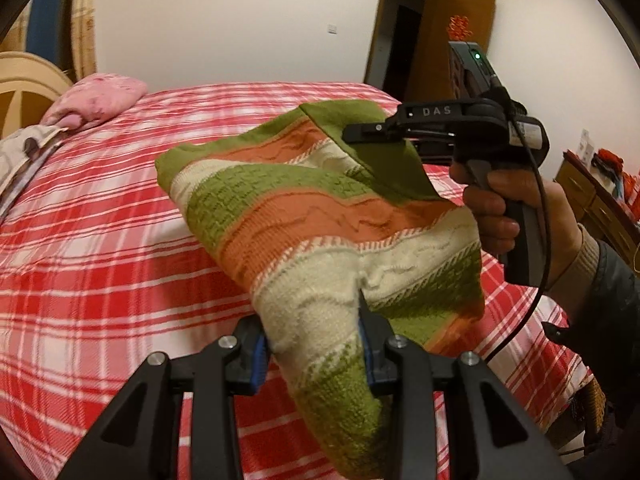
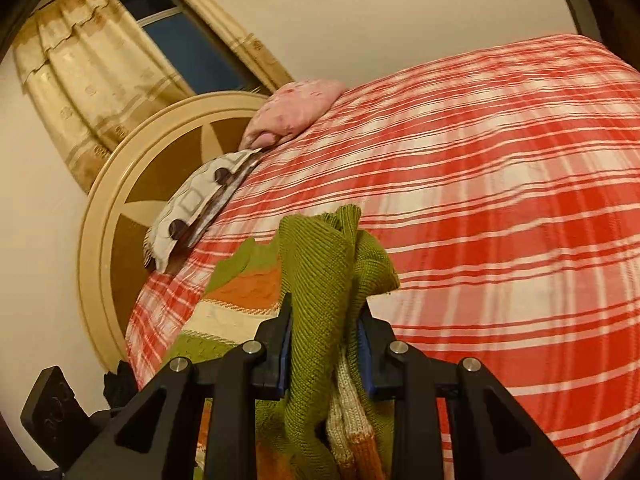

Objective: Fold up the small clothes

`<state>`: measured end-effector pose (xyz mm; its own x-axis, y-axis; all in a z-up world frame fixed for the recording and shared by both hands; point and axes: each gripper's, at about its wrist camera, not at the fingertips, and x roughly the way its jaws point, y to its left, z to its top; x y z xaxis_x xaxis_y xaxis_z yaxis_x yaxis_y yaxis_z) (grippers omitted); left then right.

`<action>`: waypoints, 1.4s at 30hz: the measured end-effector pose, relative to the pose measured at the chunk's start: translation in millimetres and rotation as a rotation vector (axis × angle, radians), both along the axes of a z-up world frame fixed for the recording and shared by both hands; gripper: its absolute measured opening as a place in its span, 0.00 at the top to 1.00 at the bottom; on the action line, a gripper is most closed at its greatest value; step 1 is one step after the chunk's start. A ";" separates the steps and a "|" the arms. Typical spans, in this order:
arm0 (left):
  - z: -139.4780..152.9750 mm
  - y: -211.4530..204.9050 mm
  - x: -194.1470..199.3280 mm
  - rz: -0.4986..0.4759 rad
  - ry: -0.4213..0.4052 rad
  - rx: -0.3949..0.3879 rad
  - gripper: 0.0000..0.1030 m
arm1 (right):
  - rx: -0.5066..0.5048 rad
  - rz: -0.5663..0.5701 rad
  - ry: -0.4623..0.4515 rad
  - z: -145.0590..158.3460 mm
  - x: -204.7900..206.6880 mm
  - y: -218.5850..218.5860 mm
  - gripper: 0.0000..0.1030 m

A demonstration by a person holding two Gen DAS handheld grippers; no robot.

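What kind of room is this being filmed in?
Most likely a bedroom at home. A bed with a red plaid cover fills the view, a pink pillow lies by the round headboard, and a curtained window sits behind.

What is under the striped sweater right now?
The sweater hangs above the red plaid bedspread, pinched by the left gripper and right gripper. The patch of bed directly beneath is covered from view.
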<state>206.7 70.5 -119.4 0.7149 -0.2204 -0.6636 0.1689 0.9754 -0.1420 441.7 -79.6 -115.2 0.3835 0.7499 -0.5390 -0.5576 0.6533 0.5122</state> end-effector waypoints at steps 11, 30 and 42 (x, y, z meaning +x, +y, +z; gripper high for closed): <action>4.8 41.8 -34.8 0.104 -0.016 -0.008 0.65 | -0.002 0.109 0.001 1.0 -21.1 72.5 0.74; -8.2 110.1 -75.8 0.268 -0.007 -0.017 0.65 | -0.022 0.266 0.019 -15.4 -48.3 185.7 0.74; -51.7 139.6 -71.1 0.356 0.065 -0.013 0.64 | -0.163 0.278 0.039 -60.0 -39.6 250.3 0.73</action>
